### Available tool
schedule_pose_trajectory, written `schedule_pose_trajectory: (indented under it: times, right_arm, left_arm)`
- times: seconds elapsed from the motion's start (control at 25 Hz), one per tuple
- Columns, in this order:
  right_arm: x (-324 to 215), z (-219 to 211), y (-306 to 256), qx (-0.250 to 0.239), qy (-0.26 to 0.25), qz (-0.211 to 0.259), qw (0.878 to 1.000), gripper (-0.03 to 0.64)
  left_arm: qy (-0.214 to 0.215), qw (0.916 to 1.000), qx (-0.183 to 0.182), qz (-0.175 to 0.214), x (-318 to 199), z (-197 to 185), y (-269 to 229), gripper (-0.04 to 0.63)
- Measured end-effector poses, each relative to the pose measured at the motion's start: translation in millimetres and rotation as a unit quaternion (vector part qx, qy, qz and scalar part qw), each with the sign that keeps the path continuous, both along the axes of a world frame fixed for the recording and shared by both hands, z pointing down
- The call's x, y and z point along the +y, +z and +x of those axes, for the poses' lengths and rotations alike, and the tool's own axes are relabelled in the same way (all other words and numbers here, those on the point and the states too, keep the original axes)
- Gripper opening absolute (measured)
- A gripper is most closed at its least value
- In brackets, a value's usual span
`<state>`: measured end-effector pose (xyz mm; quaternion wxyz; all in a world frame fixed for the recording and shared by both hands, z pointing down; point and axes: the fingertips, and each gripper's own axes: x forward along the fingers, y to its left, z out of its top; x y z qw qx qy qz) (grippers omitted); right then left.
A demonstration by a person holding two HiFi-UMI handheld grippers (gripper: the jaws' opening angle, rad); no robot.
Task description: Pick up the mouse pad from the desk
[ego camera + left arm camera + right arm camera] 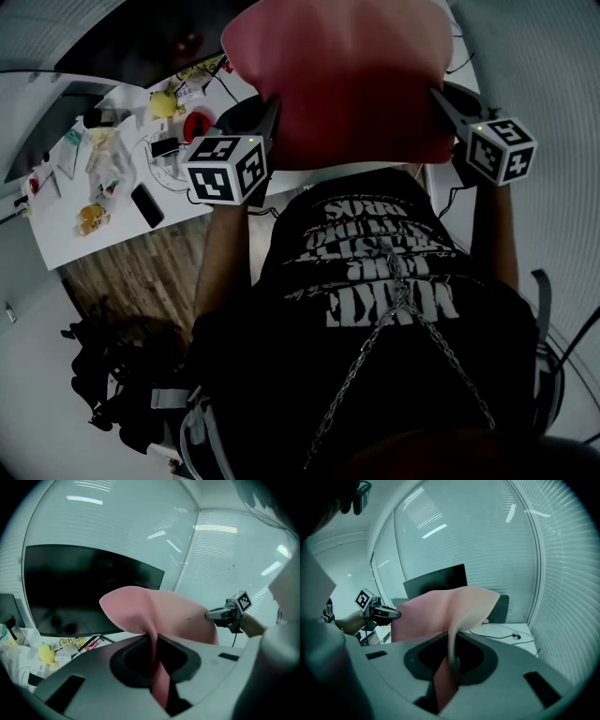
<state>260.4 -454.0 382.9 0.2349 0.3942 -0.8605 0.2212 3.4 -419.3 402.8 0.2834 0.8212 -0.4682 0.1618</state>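
Note:
The pink mouse pad hangs in the air above the desk, stretched between my two grippers. My left gripper is shut on its left edge, and the pad folds into a pinch between the jaws. On the opposite edge my right gripper is shut as well, with the pad bunched between its jaws. Each gripper view shows the other gripper holding the far edge: the right gripper and the left gripper.
The white desk lies below at the left with a yellow object, a red object, a black phone and other clutter. A dark monitor stands behind. Black bags sit on the wooden floor.

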Motion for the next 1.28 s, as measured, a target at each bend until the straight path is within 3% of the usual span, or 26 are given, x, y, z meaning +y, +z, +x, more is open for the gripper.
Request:
schedule_pose_trajectory:
  times: [0.72, 1.28]
  right_arm:
    - [4, 5, -102, 0.003, -0.007, 0.06, 0.998, 0.055]
    - [-27, 2, -42, 0.003, -0.026, 0.004, 1.0, 0.055]
  left_arm:
    - [0.058, 0.9958, -0.001, 0.071, -3, 10, -97, 0.048]
    - [0.023, 0.9997, -0.004, 0.007, -25, 13, -30, 0.048]
